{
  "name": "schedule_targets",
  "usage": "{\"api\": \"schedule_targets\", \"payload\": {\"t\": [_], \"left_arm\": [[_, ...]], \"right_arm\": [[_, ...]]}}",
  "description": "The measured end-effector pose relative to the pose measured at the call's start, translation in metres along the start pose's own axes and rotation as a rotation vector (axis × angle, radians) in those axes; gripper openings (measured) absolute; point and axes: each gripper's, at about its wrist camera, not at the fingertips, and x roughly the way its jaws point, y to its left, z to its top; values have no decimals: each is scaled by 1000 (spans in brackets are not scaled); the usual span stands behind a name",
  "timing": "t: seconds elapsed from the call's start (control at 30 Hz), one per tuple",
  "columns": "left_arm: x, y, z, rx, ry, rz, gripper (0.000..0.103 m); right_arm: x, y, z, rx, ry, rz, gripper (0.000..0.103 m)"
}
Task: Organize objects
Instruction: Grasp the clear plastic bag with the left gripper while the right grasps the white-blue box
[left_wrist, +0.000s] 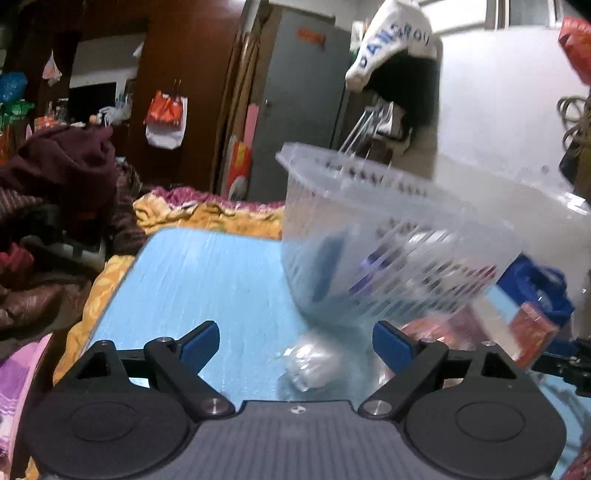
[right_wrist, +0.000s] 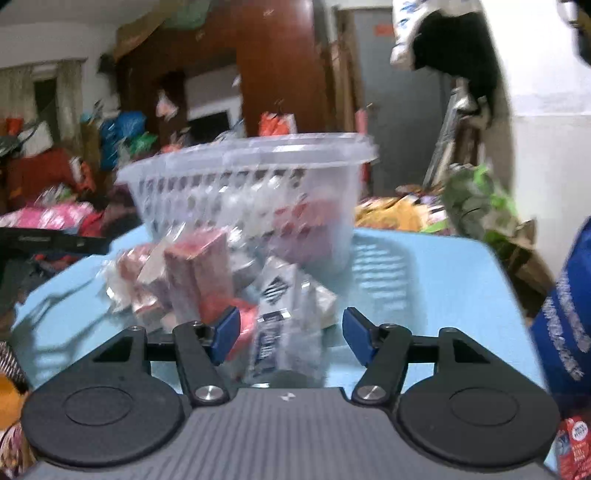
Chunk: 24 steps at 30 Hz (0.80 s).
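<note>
Through my left wrist view, my left gripper (left_wrist: 295, 345) stands with its blue-padded jaws wide apart and empty above the pale blue desk (left_wrist: 207, 280); a crinkled clear packet (left_wrist: 312, 363) lies between them, untouched. Just beyond, the translucent slotted plastic basket (left_wrist: 388, 236) looks tilted. In my right wrist view, my right gripper (right_wrist: 290, 338) has its jaws partly open around a glossy silver sachet (right_wrist: 280, 325), not pressing it. Beside it are red cartons (right_wrist: 199, 280), with the basket behind.
</note>
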Motion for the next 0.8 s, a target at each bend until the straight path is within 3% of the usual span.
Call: {"api": "schedule_targets", "payload": {"t": [0.03,0.1,0.23,0.43,0.5,0.63,0.8], "left_arm": [[4,0,-2,-1,13,4,92],[11,-1,-2,4,31,8,92],[25,-1,-1,-9,83,28,81],[29,-11,-3,23,91,27,74],[27,-16,-6,49,88,38,50],[22,-17,-10,58,66,18,49],[10,-7,-13,1,-11,-46,49]], "right_arm": [[2,1,-5,-13,14,-5,55],[3,-4,-7,8,15,14,48],[-10,-5,-22,40,-12,29,47],[-12,-7,-24,63,-45,41,47],[-13,-7,-25,70,-55,45,47],[-14,-7,-25,80,-70,51,47],[-20,-9,-27,100,-113,46,46]]}}
